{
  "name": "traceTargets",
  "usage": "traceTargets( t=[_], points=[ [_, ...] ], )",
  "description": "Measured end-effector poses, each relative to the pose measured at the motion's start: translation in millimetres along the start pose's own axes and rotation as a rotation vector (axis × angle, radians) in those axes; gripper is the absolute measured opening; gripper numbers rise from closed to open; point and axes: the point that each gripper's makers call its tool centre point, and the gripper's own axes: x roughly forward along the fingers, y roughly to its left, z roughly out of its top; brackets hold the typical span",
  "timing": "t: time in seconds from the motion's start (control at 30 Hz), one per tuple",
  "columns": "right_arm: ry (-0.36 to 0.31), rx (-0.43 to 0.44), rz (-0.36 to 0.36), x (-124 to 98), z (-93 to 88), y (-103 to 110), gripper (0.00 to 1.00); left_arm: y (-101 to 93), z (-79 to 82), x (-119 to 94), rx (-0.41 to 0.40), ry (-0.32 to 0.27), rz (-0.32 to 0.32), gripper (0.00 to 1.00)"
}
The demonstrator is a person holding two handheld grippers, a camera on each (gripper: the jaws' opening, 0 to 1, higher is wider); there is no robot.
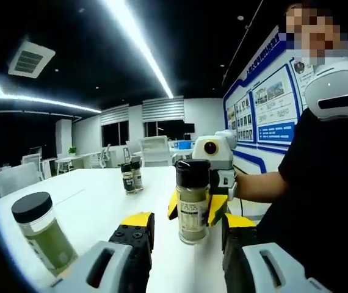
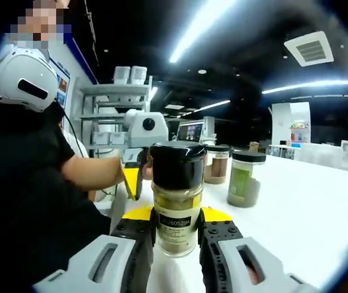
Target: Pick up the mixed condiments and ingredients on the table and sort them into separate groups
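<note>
A spice jar [image 2: 174,201] with a black cap and beige-green powder stands upright between my right gripper's [image 2: 175,215] jaws, which are shut on its lower body. In the left gripper view the same spice jar [image 1: 192,204] stands just ahead, its base at the white table [image 1: 94,201], with the right gripper's yellow fingertips [image 1: 218,209] on either side of it. My left gripper [image 1: 187,223] is open, its jaws wide apart in front of the jar and not touching it. In the right gripper view the left gripper [image 2: 132,178] sits behind the jar, held by a hand.
A wide jar of green flakes [image 1: 43,232] stands near left, and two small dark jars [image 1: 131,177] farther back. Right gripper view: a green-filled jar [image 2: 245,178] and a brown-filled jar [image 2: 215,165] behind. A person in black stands at the table's edge.
</note>
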Motion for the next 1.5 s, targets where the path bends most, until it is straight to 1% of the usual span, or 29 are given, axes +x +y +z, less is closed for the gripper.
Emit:
traceTargets(
  t=[0.03, 0.1, 0.13, 0.17, 0.23, 0.37, 0.47, 0.57, 0.7, 1.03, 1.13, 1.2, 1.3, 1.37, 1.43, 1.5],
  points=[
    [0.002, -0.001, -0.008, -1, -1.1, -2, 0.28, -0.4, -0.3, 0, -0.003, 0.002, 0.0, 0.45],
    [0.026, -0.017, -0.051, -7, -7.5, -13, 0.28, -2.4, -1.0, -2, 0.002, 0.014, 0.004, 0.45],
    [0.03, -0.014, -0.062, -10, -8.9, -17, 0.28, -2.5, 0.2, -4, 0.001, 0.011, 0.007, 0.45],
    [0.031, -0.013, -0.072, -13, -9.4, -21, 0.28, -2.8, 2.9, -4, -0.011, -0.004, 0.008, 0.45],
    [0.026, -0.008, -0.088, -18, -8.8, -24, 0.28, -2.8, 3.1, -6, -0.016, -0.01, 0.012, 0.45],
    [0.027, -0.013, -0.124, -27, -8.6, -31, 0.28, 2.9, 1.1, -9, -0.021, -0.01, 0.041, 0.44],
    [0.026, -0.011, -0.148, -35, -9.1, -37, 0.28, 2.7, 1.4, -12, -0.029, -0.016, 0.048, 0.44],
    [0.024, -0.001, -0.187, -43, -10.6, -45, 0.28, 3.4, -1.2, -13, -0.02, -0.004, 0.066, 0.43],
    [0.017, 0.02, -0.234, -55, -12.8, -54, 0.28, 5.9, -3.2, -15, -0.025, -0.01, 0.092, 0.42],
    [0.001, 0.053, -0.338, -82, -17.1, -75, 0.28, 8.0, -9.4, -25, -0.039, -0.01, 0.109, 0.42],
    [-0.002, 0.055, -0.367, -89, -17.8, -80, 0.28, 9.3, -12.3, -27, -0.036, 0.001, 0.12, 0.42],
    [0.002, 0.055, -0.395, -94, -20.0, -86, 0.28, 13.2, -15.5, -31, -0.021, 0.016, 0.135, 0.42],
    [0.007, 0.056, -0.42, -101, -22.6, -92, 0.28, 19.5, -11.9, -42, -0.041, -0.008, 0.15, 0.42],
    [0.011, 0.054, -0.436, -106, -24.5, -96, 0.28, 21.8, -10.6, -46, -0.035, -0.011, 0.163, 0.42],
    [0.012, 0.07, -0.448, -111, -27.5, -101, 0.28, 26.1, -11.1, -51, -0.034, -0.008, 0.179, 0.42],
    [0.012, 0.08, -0.478, -118, -30.4, -109, 0.28, 29.2, -12.0, -55, -0.037, -0.011, 0.19, 0.42]
  ],
)
